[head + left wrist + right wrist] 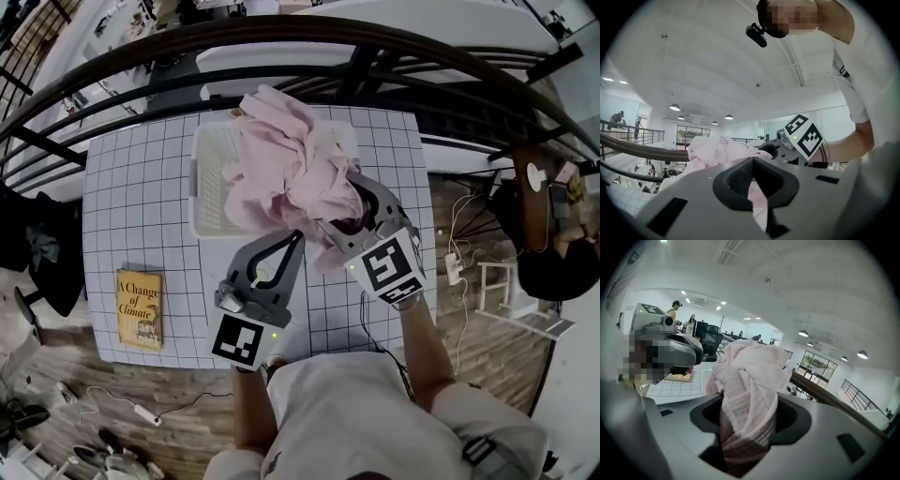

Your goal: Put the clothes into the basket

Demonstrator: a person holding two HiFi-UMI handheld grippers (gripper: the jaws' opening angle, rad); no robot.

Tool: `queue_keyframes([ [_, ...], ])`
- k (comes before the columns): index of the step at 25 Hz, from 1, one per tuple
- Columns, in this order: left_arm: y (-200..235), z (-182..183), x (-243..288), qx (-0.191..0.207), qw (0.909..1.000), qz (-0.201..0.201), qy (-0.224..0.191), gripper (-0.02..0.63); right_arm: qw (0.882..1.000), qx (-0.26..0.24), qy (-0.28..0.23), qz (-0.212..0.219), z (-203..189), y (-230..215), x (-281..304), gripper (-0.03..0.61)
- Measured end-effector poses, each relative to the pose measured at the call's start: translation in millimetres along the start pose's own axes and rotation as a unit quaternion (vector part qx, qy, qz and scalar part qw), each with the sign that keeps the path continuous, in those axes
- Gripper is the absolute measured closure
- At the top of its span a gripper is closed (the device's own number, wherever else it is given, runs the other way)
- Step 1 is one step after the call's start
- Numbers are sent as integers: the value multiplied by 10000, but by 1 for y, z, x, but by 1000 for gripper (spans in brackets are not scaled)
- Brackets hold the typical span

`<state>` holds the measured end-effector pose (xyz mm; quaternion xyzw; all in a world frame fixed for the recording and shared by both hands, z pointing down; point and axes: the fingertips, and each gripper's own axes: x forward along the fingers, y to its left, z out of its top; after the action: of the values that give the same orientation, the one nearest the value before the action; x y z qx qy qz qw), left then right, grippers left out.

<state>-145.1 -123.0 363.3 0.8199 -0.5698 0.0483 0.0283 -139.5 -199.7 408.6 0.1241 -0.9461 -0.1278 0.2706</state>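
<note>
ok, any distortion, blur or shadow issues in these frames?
Head view: wide-angle bows the railing; pink garment evenly lit, sharp. Left gripper view: fisheye, black corners, mosaic patch at top. Right gripper view: same fisheye; the garment's lower end sits in shadow; mosaic patch at left.

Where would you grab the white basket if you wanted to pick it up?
Probably the white basket by its left rim, coming straight down from above. That wall stands upright, looks thin enough to pinch, and is bare, while the pink garment hides the right side.
</note>
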Motion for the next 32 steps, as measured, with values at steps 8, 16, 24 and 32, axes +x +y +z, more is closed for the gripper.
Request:
queue_keyframes([
  [8, 13, -12, 5, -220, 9996, 134, 79, 611, 9991, -148, 374, 168, -14, 1, 24, 308],
  [16, 26, -21, 8, -238, 9994, 203, 169, 611, 9968, -259, 633, 424, -21, 5, 47, 308],
  [24, 38, -30, 7, -346, 9985, 357, 209, 611, 9909, -440, 975, 817, -32, 17, 73, 310],
  [32, 42, -37, 9, -396, 9980, 415, 257, 611, 9818, -487, 1380, 1212, -47, 29, 89, 334],
])
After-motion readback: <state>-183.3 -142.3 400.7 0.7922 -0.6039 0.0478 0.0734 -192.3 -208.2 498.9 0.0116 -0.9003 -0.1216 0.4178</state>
